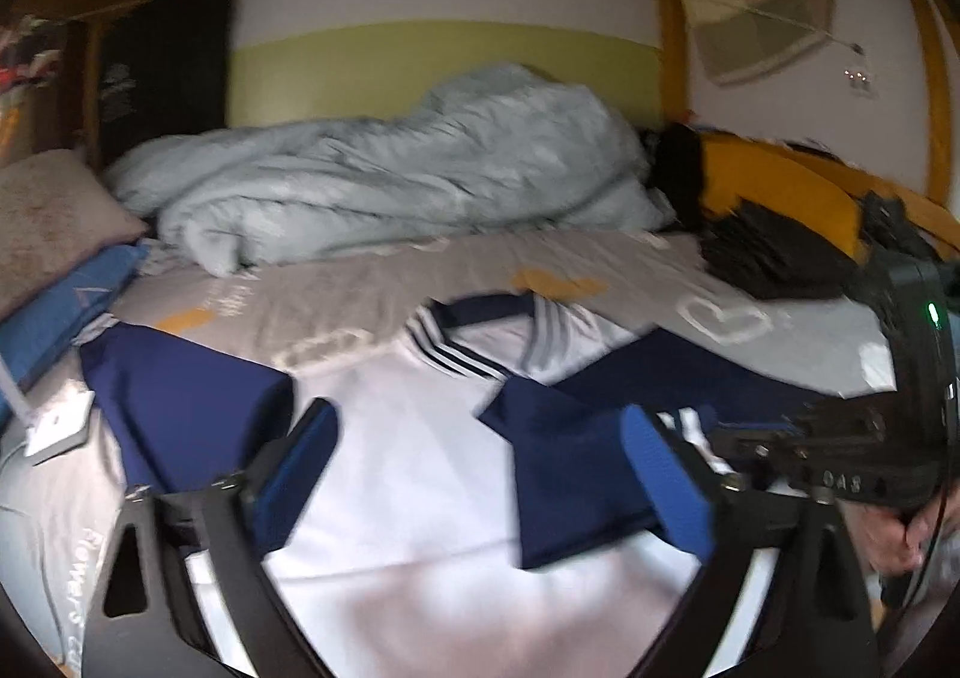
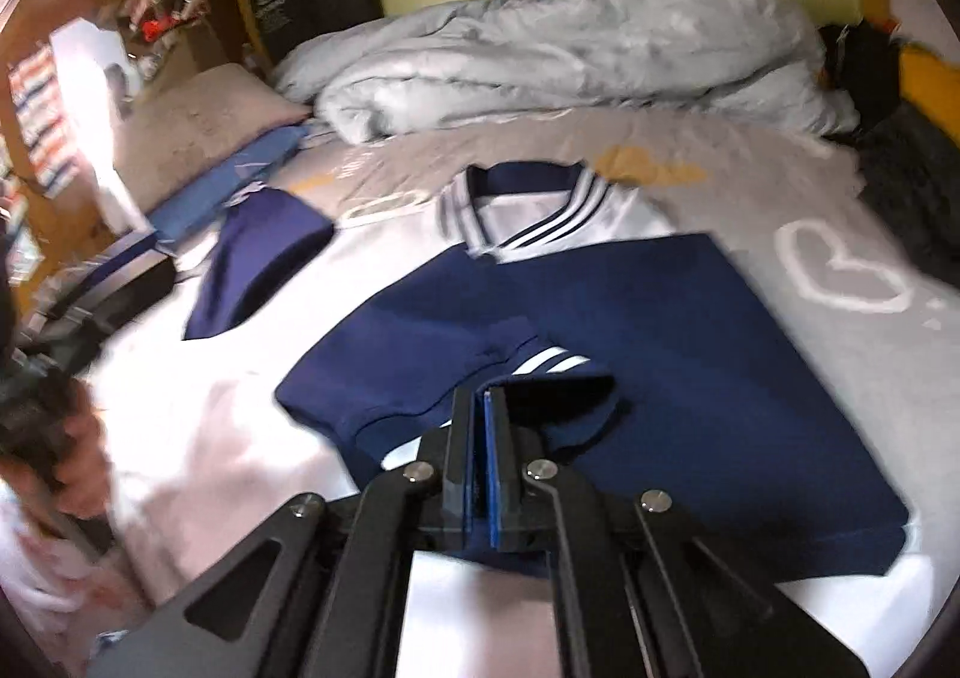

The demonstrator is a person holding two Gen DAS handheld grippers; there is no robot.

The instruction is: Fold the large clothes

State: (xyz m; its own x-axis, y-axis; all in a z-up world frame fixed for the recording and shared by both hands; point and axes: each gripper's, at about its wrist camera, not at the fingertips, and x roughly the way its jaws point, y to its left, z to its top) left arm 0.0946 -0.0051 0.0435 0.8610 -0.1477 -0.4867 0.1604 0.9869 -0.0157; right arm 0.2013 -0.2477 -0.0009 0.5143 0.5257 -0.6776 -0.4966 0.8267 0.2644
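blur: whole left view | jersey (image 2: pixel 228 438) hem: cut off below | sleeve cuff (image 2: pixel 558 378): partly behind fingers

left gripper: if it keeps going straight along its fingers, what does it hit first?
Most likely the white body of the shirt spread on the bed, directly ahead between the open left gripper fingers. Depth is unclear, but nothing else sits in that line.

Left tool (image 1: pixel 480 474) spread wide; right tool (image 2: pixel 487 420) pressed closed, angled down.
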